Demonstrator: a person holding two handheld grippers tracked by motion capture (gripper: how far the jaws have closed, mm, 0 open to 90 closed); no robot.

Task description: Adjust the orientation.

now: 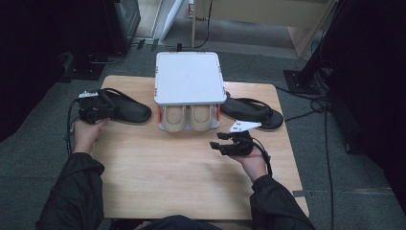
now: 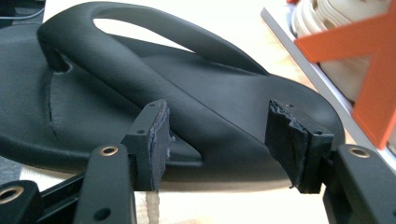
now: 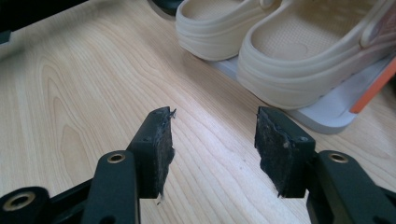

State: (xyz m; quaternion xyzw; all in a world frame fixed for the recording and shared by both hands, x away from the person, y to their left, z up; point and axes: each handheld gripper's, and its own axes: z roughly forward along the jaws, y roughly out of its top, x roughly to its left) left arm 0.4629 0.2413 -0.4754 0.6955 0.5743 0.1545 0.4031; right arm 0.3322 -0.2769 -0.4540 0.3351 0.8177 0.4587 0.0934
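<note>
The white two-tier rack (image 1: 190, 76) at the far middle of the table (image 1: 182, 187) is taken as the landmark. Nearest the person, the right gripper (image 1: 224, 143) is held over bare wood just in front of the rack's right front corner; its jaws stand apart and nothing is held between them, as is confirmed in the right gripper view, where the pair of cream clogs (image 3: 280, 51) on the lower shelf lies ahead and to the right. Farther out, to the left of the rack, the left gripper (image 1: 95, 109) is placed at the near end of the left black flip-flop (image 1: 127, 108); its jaws are likewise spread and empty, with the sandal's heel end (image 2: 219, 130) lying directly ahead between them. The long axis of this sandal runs toward the rack. A second black flip-flop (image 1: 253, 112) lies to the right of the rack, beyond the right gripper. The left hand is judged the better placed for a grasp.
</note>
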